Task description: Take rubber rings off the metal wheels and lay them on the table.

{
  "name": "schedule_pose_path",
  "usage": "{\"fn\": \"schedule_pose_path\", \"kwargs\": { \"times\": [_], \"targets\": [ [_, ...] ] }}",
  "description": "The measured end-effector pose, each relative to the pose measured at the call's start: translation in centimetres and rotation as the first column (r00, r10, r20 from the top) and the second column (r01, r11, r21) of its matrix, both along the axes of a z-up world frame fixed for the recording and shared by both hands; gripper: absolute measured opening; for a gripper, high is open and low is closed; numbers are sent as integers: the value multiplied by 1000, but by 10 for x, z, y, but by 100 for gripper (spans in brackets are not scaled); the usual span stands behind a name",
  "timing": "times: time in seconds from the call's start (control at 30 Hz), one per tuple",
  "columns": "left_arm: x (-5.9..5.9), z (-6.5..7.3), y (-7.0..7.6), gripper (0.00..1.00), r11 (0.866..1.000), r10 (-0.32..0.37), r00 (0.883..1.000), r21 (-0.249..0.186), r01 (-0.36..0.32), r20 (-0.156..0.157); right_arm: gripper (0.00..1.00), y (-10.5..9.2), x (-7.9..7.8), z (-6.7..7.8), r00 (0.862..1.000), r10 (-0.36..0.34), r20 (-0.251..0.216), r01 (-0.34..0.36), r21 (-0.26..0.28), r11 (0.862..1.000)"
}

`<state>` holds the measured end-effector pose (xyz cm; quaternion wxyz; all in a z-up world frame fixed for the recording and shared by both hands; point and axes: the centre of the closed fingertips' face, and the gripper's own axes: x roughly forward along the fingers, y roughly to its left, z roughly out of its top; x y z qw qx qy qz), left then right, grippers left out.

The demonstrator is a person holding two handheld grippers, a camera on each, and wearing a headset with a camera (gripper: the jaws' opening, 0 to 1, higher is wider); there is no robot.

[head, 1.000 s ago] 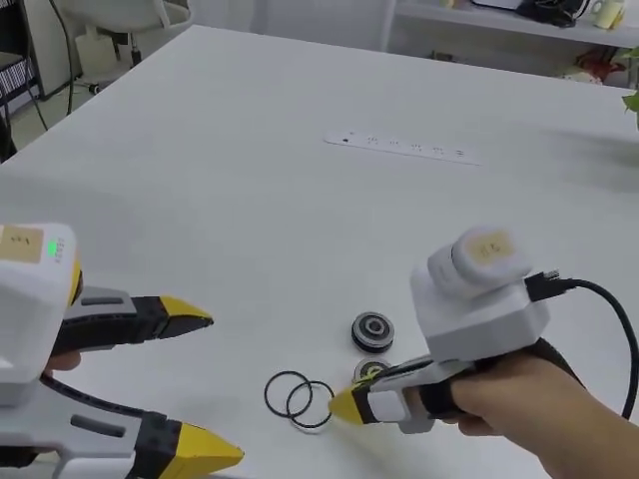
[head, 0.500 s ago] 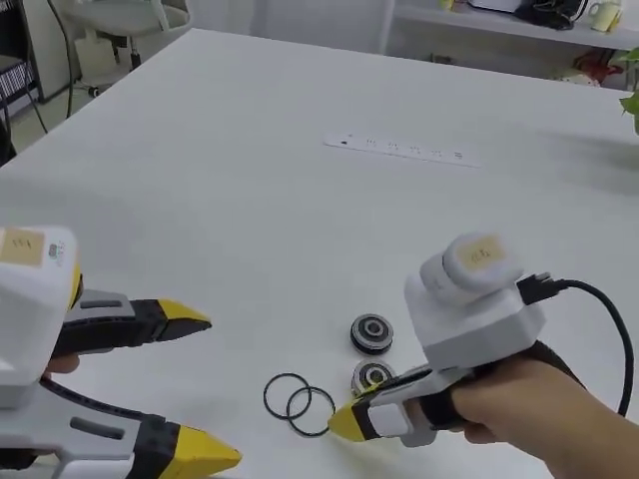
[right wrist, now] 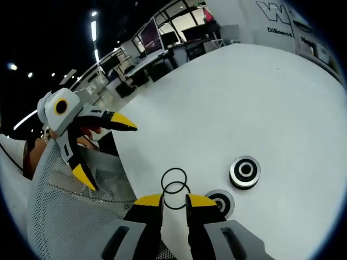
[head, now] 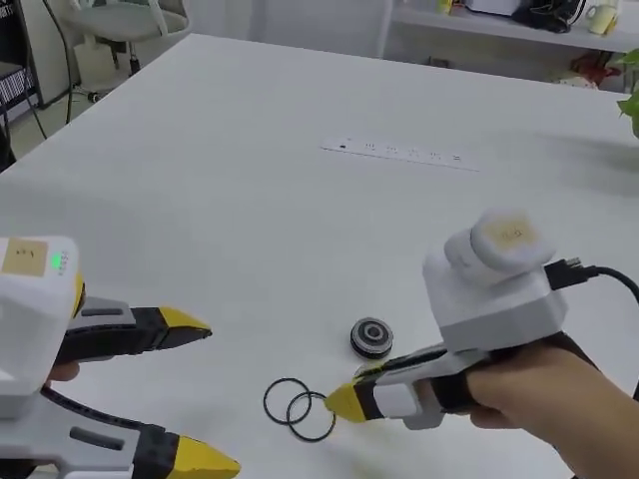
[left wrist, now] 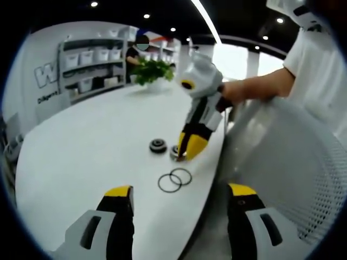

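Two black rubber rings [head: 299, 403] lie overlapping on the white table [head: 300, 200]; they also lie ahead of my left gripper's jaws [left wrist: 175, 180] and just beyond my right gripper's jaws [right wrist: 174, 188]. One metal wheel [head: 372, 336] lies flat behind them. A second wheel [right wrist: 220, 202] sits right beside my right gripper [head: 344, 403], whose tip rests just right of the rings. Its jaws are drawn close together with nothing between them. My left gripper [head: 197, 393] hovers at the near left, open and empty.
A white power strip [head: 399, 155] lies across the far middle of the table. A white mesh chair [left wrist: 282, 162] stands at the table's near edge. Shelving and a plant [left wrist: 152, 70] stand beyond the table.
My right gripper has shifted slightly and now covers the near wheel in the head view. The rings, the far wheel and my left gripper stay where they were.
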<state>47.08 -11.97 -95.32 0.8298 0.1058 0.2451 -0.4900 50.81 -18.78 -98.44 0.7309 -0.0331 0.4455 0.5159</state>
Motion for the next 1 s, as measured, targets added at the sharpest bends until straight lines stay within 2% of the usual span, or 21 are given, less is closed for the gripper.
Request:
{"fn": "schedule_pose_path", "kwargs": {
  "times": [0.13, 0.23, 0.3, 0.4, 0.47, 0.5, 0.6, 0.73, 0.83, 0.93, 1.0],
  "targets": [
    [0, -1, 0, 71, 1000, -4, 1000, 5, 4, -2, 18, 7, 10, 26, 998, -10, 64, 5, 78, 997],
    [0, 0, 0, 71, 1000, -3, 1000, 5, 3, 0, 21, 13, 8, 45, 995, 26, 95, -40, 141, 989],
    [0, 0, 0, 71, 1000, 1, 1000, 2, -1, 1, 23, 15, 9, 55, 992, 37, 121, -55, 153, 987],
    [1, 0, 0, 71, 1000, 4, 1000, 0, -4, 1, 25, 19, 17, 73, 980, 47, 194, -85, 190, 978],
    [1, 0, 0, 71, 1000, 4, 1000, 3, -4, 0, 30, 20, 21, 80, 974, 46, 221, -93, 207, 974],
    [1, 0, 0, 71, 1000, 4, 1000, 3, -4, 0, 33, 21, 26, 85, 966, 46, 253, -103, 215, 971],
    [0, -1, 0, 71, 1000, 1, 1000, 4, -1, -6, 38, 22, 34, 94, 954, 43, 296, -113, 223, 968],
    [-1, -2, 0, 71, 1000, 0, 1000, 8, 0, -9, 43, 23, 48, 111, 935, 0, 355, -104, 274, 956],
    [0, -2, 1, 71, 1000, 9, 1000, 4, -9, -11, 47, 21, 59, 128, 915, -53, 399, -94, 341, 935],
    [1, -2, 1, 72, 1000, 13, 1000, 1, -13, -12, 52, 14, 67, 135, 902, -88, 423, -87, 378, 922],
    [1, -2, 1, 72, 1000, 13, 1000, 2, -13, -13, 52, 6, 75, 133, 898, -122, 422, -60, 393, 918]
  ]
}}
